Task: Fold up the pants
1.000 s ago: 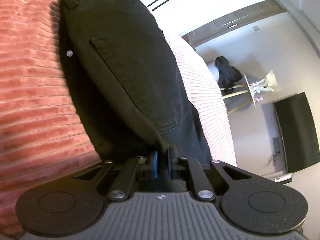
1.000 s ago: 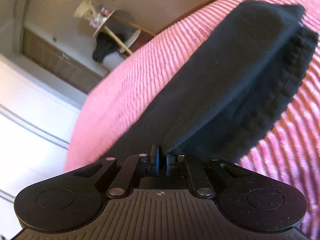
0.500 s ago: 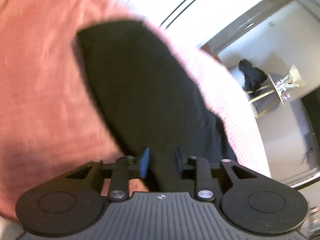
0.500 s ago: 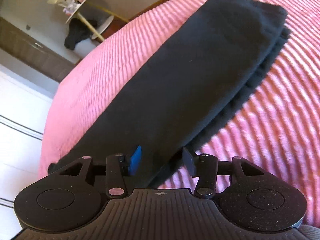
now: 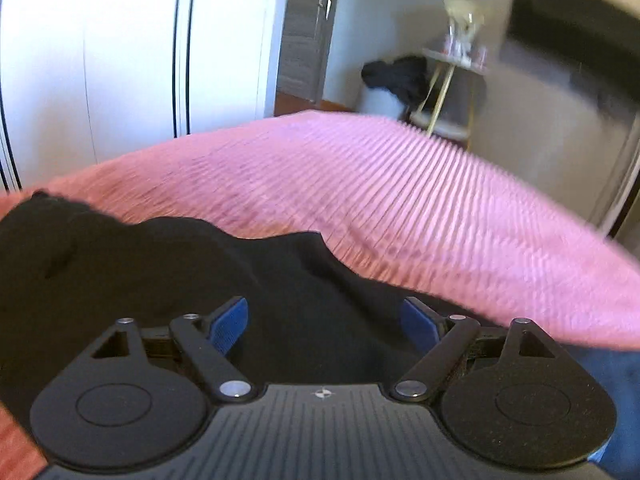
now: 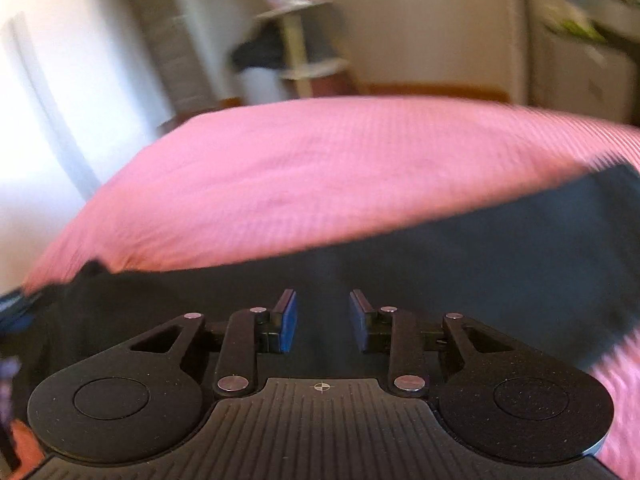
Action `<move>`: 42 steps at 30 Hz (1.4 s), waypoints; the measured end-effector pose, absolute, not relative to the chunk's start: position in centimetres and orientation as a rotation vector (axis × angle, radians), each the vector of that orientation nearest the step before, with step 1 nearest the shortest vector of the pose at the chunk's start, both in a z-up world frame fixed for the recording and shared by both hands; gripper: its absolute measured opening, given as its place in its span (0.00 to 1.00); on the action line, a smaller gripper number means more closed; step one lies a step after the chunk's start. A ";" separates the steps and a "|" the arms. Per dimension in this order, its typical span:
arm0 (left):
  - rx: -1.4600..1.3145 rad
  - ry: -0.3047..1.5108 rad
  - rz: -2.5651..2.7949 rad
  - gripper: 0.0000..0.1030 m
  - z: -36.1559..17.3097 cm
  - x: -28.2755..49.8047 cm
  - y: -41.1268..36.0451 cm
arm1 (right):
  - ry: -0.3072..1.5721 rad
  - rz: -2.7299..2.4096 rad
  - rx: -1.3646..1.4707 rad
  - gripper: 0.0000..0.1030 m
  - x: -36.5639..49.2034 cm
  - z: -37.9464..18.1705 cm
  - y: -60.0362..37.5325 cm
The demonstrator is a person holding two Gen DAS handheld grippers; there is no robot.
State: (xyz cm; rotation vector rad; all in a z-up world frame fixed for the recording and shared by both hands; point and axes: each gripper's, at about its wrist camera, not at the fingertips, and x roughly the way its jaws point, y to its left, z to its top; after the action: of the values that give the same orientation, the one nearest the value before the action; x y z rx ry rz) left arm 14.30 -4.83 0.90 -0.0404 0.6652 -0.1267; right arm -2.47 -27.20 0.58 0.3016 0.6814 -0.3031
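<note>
a: what is changing from a second ago?

b: a second ago both pairs of jaws were clenched on the black pants (image 5: 132, 276), lifting an edge at each end. now the left gripper (image 5: 324, 320) is sitting with its jaws released wide and nothing between the blue pads, and the right gripper (image 6: 323, 320) is showing its jaws parted too, also gripping nothing. half a second ago both were already opening.

a: and where are the pants lying?

b: they are lying flat on the pink ribbed bedspread (image 5: 400, 200), right under and ahead of both grippers. in the right wrist view the pants (image 6: 460, 264) are stretching as a long dark band across the bedspread (image 6: 320, 168), from the left edge up toward the right. both cameras are now looking level across the bed instead of steeply down at it.

a: what else is standing around?

b: beyond the bed, a white wardrobe (image 5: 120, 60) is filling the left, a small side table (image 5: 452, 68) is standing by the far wall with dark clothing (image 5: 396, 76) heaped just beside it, and a dark screen (image 5: 572, 40) is hanging to the right. both views are blurring with motion; nothing is lying between the jaws and the fabric.
</note>
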 end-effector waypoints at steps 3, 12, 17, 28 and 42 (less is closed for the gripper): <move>0.069 0.672 -0.103 0.82 -1.5 16.6 -7.0 | 0.716 -0.262 0.186 0.31 -0.3 -2.4 -26.1; 0.046 0.636 -0.013 0.97 -5.5 19.9 -4.6 | 0.630 -0.279 0.014 0.31 0.8 -5.7 -26.9; 0.043 0.626 -0.007 0.97 -5.4 19.6 -4.3 | 0.630 -0.278 0.004 0.37 1.4 -5.5 -26.9; 0.087 0.661 0.165 0.96 -3.5 15.9 0.2 | 0.616 -0.478 0.112 0.35 -1.5 -4.0 -30.4; 0.058 0.545 0.134 0.97 -5.7 14.9 4.3 | 0.600 -0.496 0.037 0.50 -1.1 -5.6 -30.0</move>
State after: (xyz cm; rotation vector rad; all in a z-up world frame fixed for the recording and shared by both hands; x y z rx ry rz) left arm 14.91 4.29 -5.73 0.0580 0.5450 0.1337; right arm -1.11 -29.97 -5.57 0.0370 0.6000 -0.4956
